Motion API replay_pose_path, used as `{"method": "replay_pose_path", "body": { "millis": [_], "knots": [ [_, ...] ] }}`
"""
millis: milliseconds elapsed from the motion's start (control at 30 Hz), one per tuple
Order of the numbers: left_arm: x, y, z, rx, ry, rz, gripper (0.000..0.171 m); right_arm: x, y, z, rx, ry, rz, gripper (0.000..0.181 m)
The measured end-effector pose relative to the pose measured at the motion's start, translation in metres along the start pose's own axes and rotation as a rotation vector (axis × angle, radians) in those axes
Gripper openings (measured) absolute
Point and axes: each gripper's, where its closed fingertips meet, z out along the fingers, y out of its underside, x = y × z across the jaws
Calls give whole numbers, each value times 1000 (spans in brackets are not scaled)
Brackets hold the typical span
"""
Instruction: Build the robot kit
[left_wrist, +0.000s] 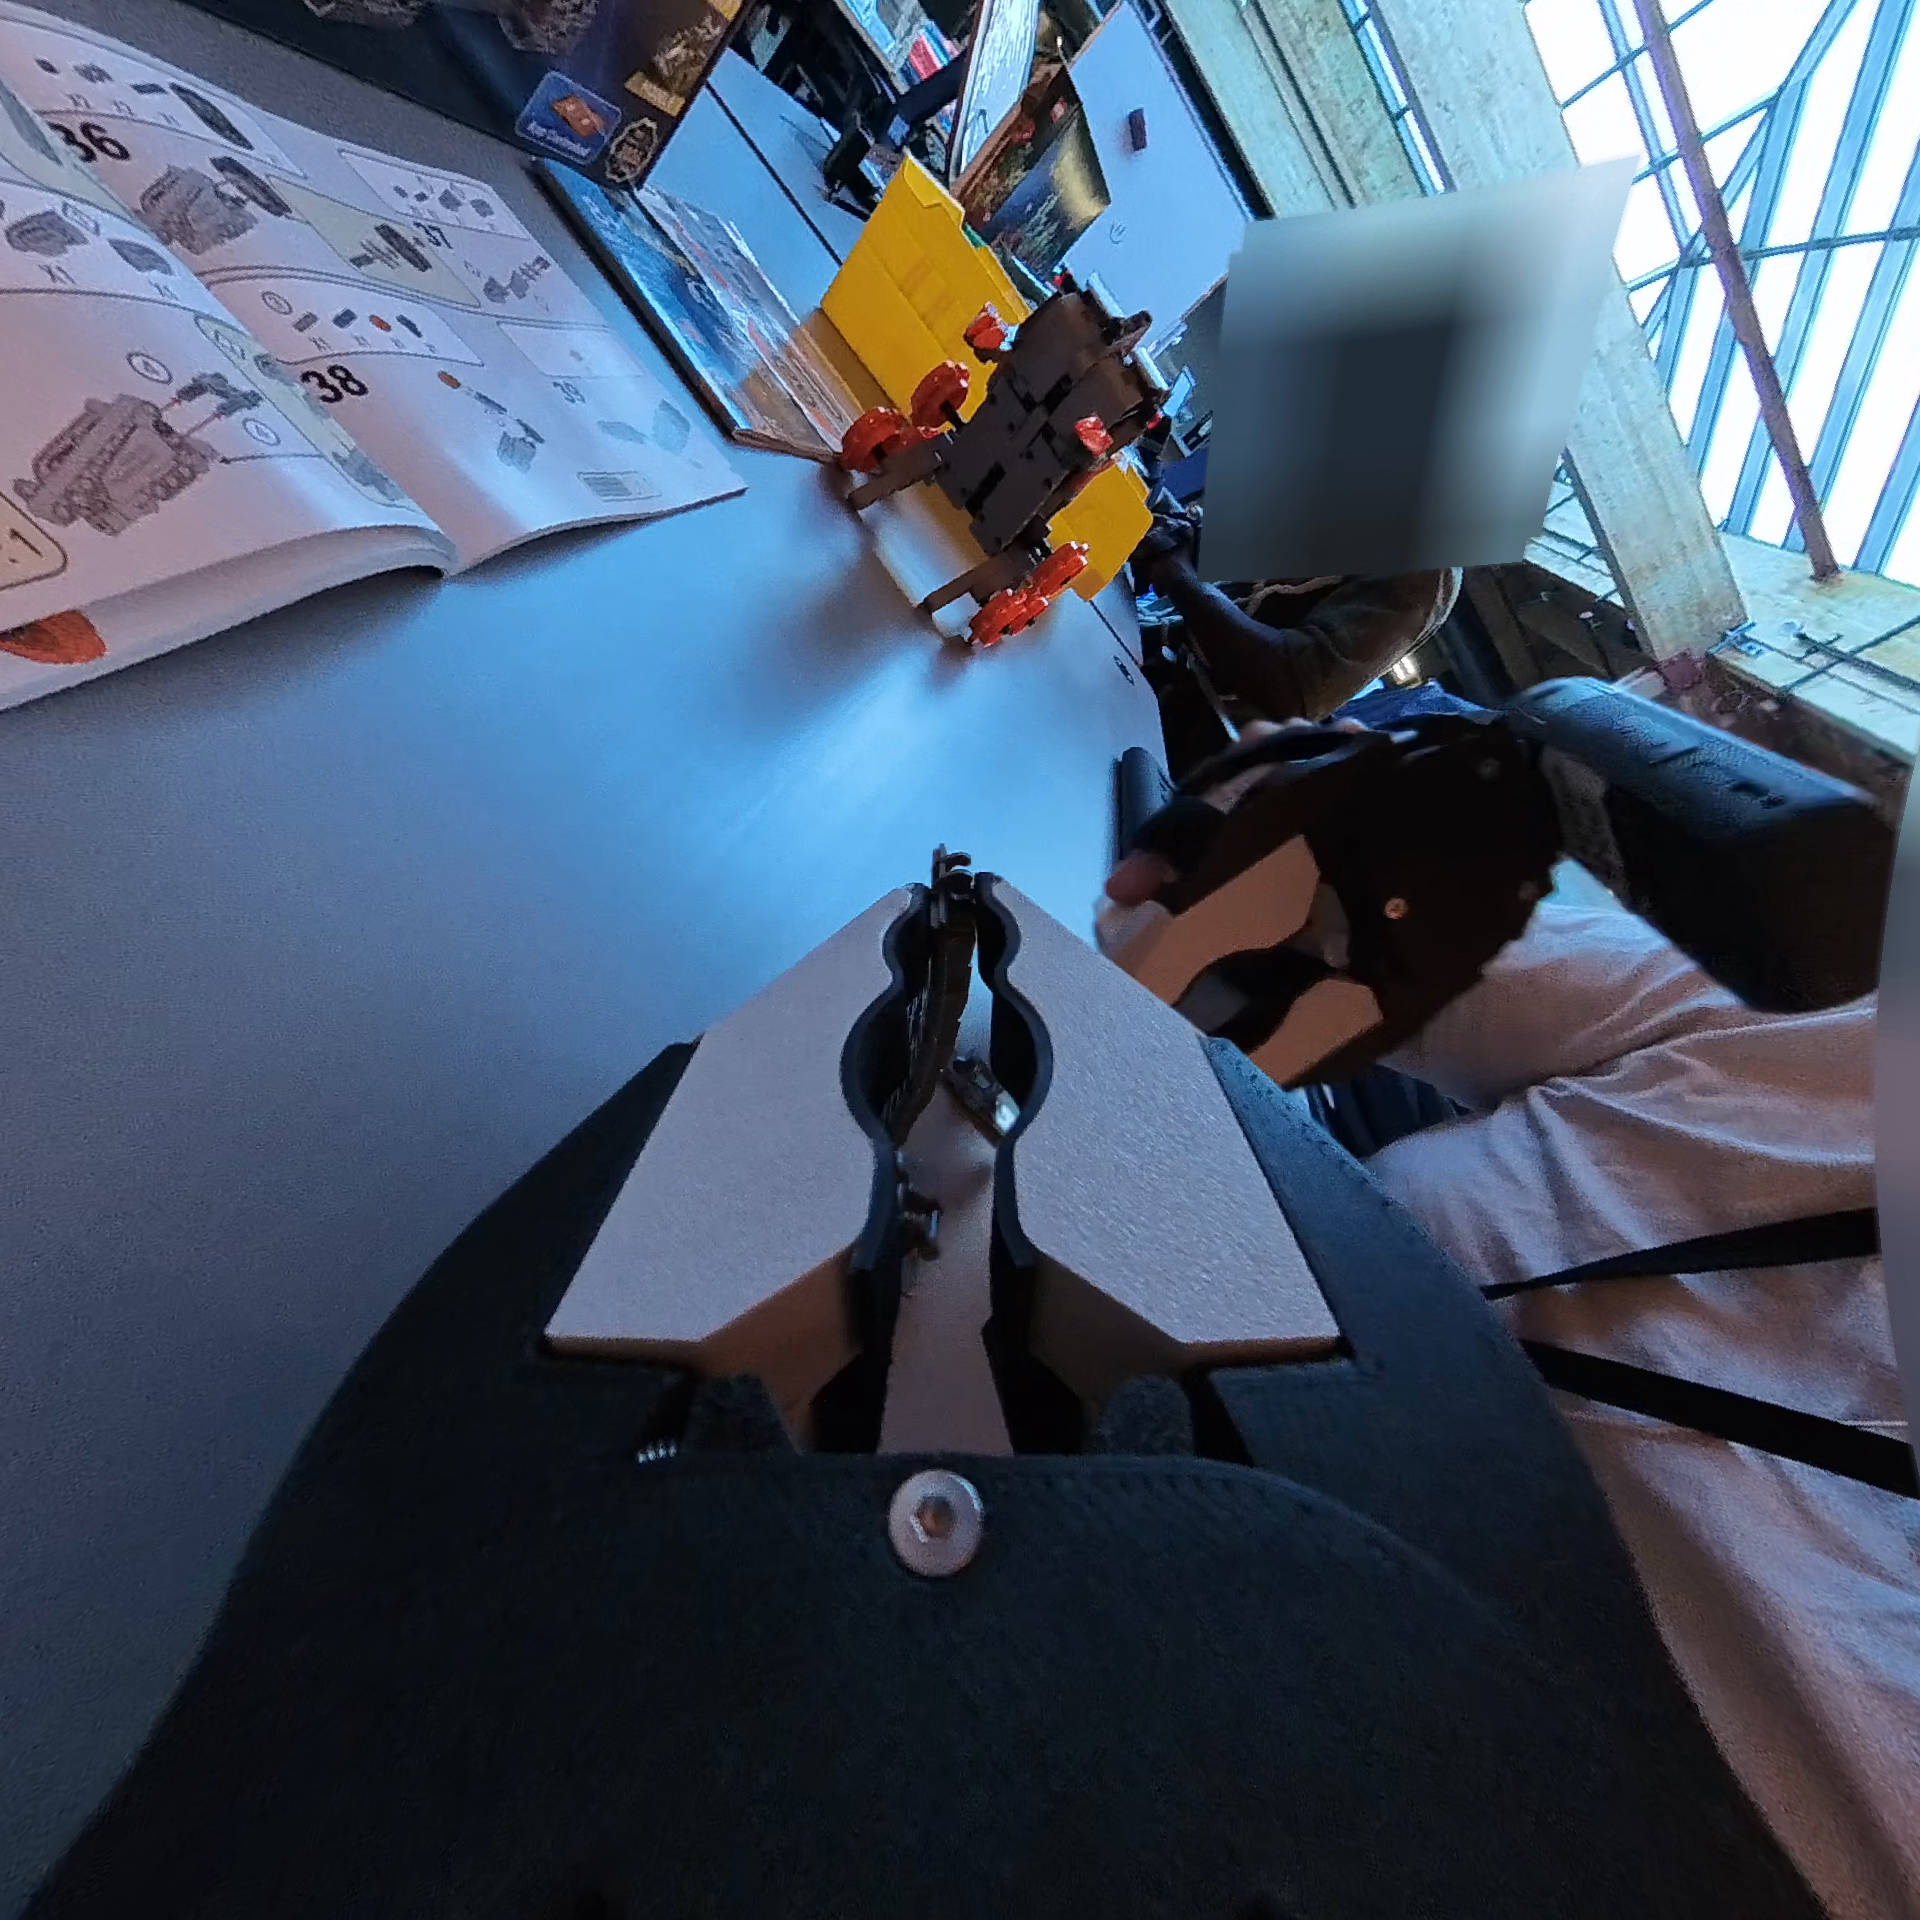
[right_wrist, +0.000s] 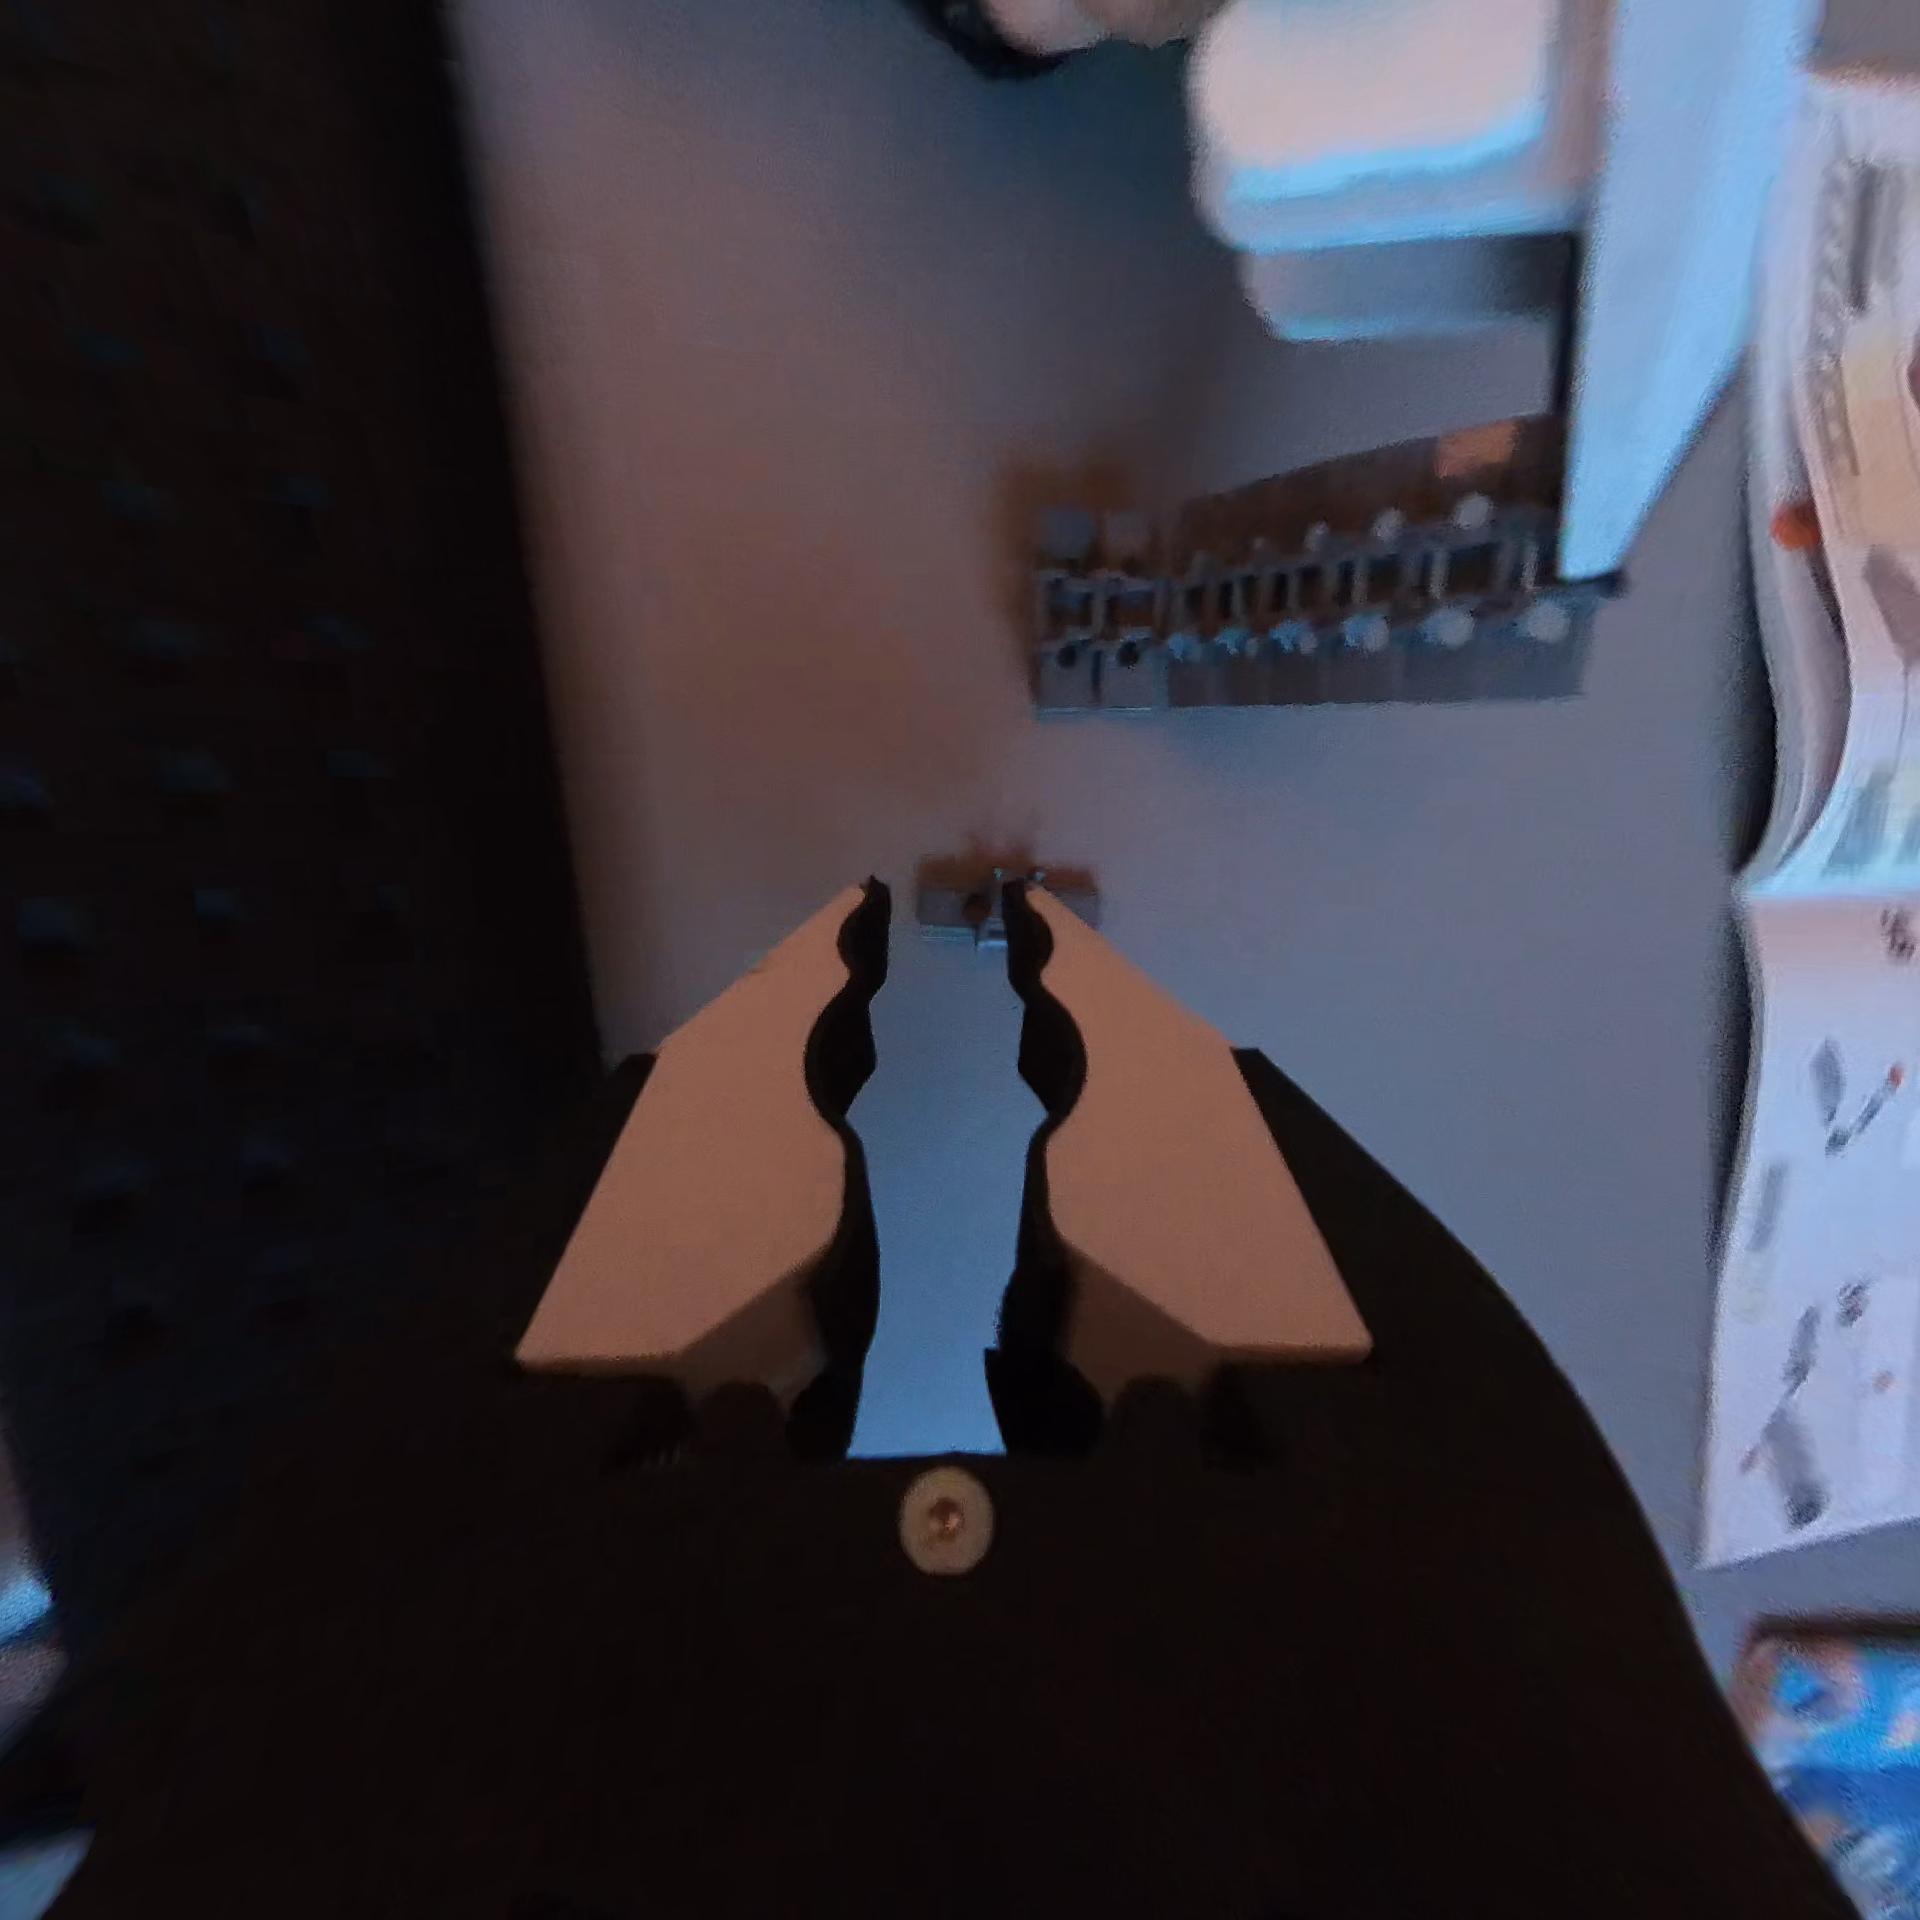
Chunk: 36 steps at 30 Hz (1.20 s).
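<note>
The grey tabletop (left_wrist: 436, 935) spread ahead of and to the left of the left gripper (left_wrist: 951, 894); in the right wrist view the same tabletop (right_wrist: 779, 520) filled the ground beyond the right gripper (right_wrist: 945, 899); an open instruction booklet (left_wrist: 312, 343) lay far ahead and to the left of the left fingers, and its pages (right_wrist: 1849, 935) ran along the far right of the right fingers; a yellow box (left_wrist: 914, 270) stood well ahead of the left fingers, with a dark brick-built vehicle with red wheels (left_wrist: 1029, 436) resting against it; a long grey studded brick strip (right_wrist: 1299, 634) lay ahead and to the right of the right fingers, well apart from them, its far end under a pale blurred box (right_wrist: 1455, 156); the right gripper (left_wrist: 1174, 935) also appeared in the left wrist view, just to the right of the left fingers, held by a hand in a dark fingerless glove (left_wrist: 1351, 831); the left fingers were closed together and clamped on a thin dark brick piece (left_wrist: 935, 997) that stood edgewise between them, its tip poking past their ends; the right fingers stood apart with bare tabletop showing between them, holding nothing; a small grey and brown brick piece (right_wrist: 1003, 899) lay on the tabletop right at their tips, though the blur left it unclear whether the right-hand fingertip touched it.
</note>
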Motion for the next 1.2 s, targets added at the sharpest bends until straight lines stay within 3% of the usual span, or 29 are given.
{"method": "replay_pose_path", "body": {
  "millis": [100,233,367,400,500,600,767,1033,1200],
  "knots": [
    [4,-1,0,6,22,0,6,10,-1,-2,84,-68,-163,22],
    [4,-1,-1,1,28,4,6,7,-5,-12,161,-345,-70,27],
    [6,-1,-2,3,57,8,5,22,4,-7,231,-382,-351,25],
    [5,0,-2,1,63,9,6,28,1,-5,272,-411,-333,24],
    [4,0,-5,3,91,-19,5,29,9,5,218,-542,-296,24],
    [4,0,-5,-1,104,-46,5,27,12,13,222,-541,-362,25],
    [5,7,2,-41,103,-45,5,11,10,10,315,-592,-323,22],
    [15,12,8,-62,129,-44,5,11,23,2,310,-394,-63,13],
    [14,10,8,-51,116,-48,5,7,37,-8,236,-323,139,29]
  ]
}}
